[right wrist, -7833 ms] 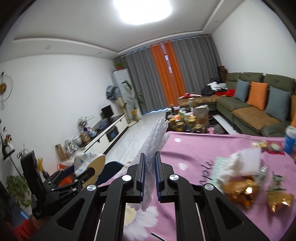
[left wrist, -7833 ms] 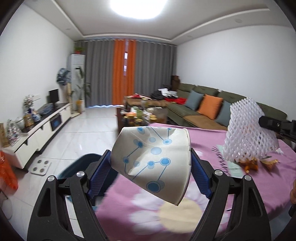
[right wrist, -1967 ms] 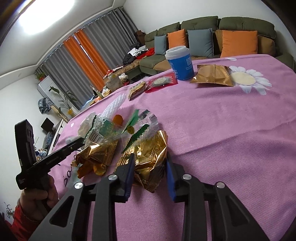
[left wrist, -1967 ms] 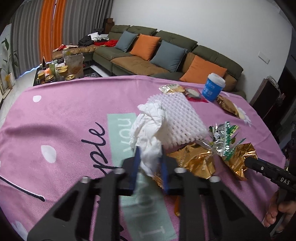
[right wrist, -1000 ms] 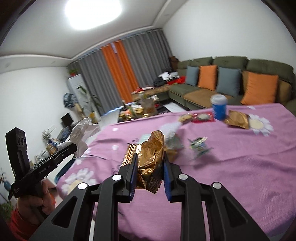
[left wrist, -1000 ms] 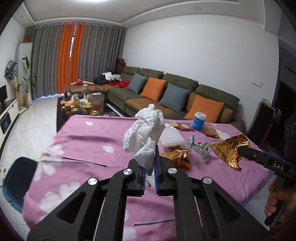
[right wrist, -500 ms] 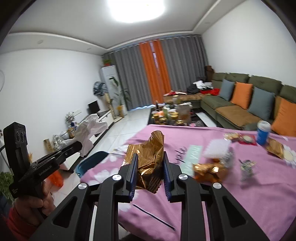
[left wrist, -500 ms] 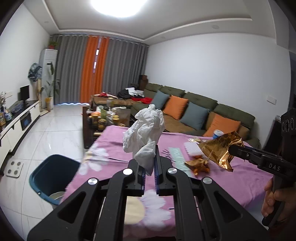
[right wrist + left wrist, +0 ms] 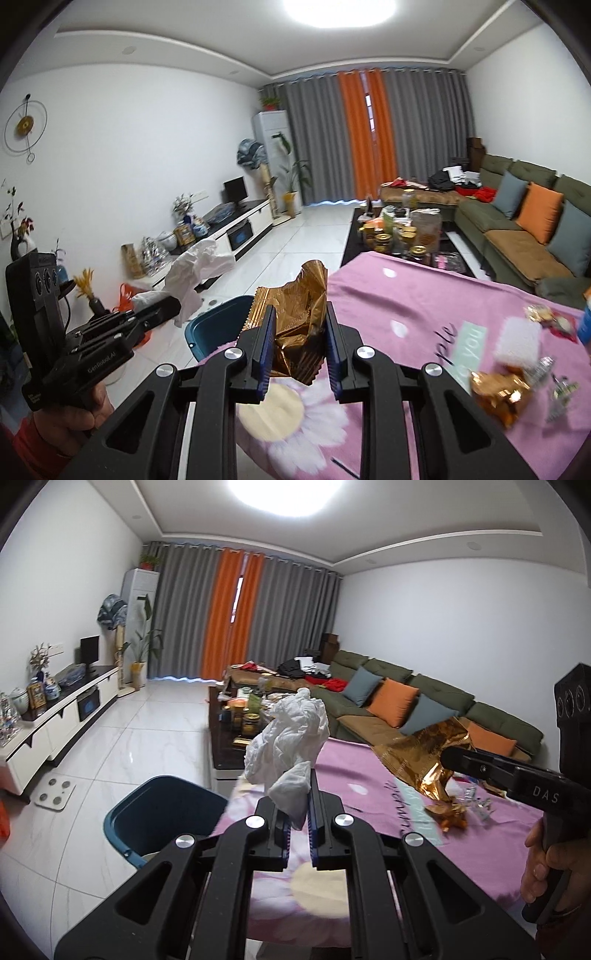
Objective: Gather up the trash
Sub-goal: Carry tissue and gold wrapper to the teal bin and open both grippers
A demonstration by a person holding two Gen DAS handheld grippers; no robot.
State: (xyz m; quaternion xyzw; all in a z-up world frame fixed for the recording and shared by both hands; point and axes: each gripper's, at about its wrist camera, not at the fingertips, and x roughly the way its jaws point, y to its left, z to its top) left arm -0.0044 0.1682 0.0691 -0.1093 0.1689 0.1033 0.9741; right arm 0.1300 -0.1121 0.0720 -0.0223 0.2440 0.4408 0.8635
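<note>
My left gripper (image 9: 297, 814) is shut on a crumpled white tissue (image 9: 290, 740) that sticks up above its fingers. The right gripper (image 9: 300, 332) is shut on a crinkled gold foil wrapper (image 9: 299, 314). A dark blue trash bin (image 9: 162, 816) stands on the tiled floor by the table's left end, below and left of the tissue; in the right wrist view the bin (image 9: 218, 325) shows just behind the wrapper. Both grippers hang over the pink-clothed table's (image 9: 413, 295) near end. The other gripper (image 9: 448, 762) with the wrapper (image 9: 421, 757) shows at right, and the left gripper (image 9: 162, 308) with the tissue (image 9: 195, 273) at left.
More trash lies on the table: a white foam net (image 9: 519, 341), gold wrappers (image 9: 498, 391) and small packets (image 9: 543, 314). A cluttered coffee table (image 9: 399, 229), a green sofa (image 9: 524, 221), a white TV cabinet (image 9: 55, 716) and a floor scale (image 9: 55, 790) surround the open tiled floor.
Both grippers have swung left away from the trash pile toward the table's end. The blue bin has come closer and larger in both views. Tissue and wrapper stay gripped.
</note>
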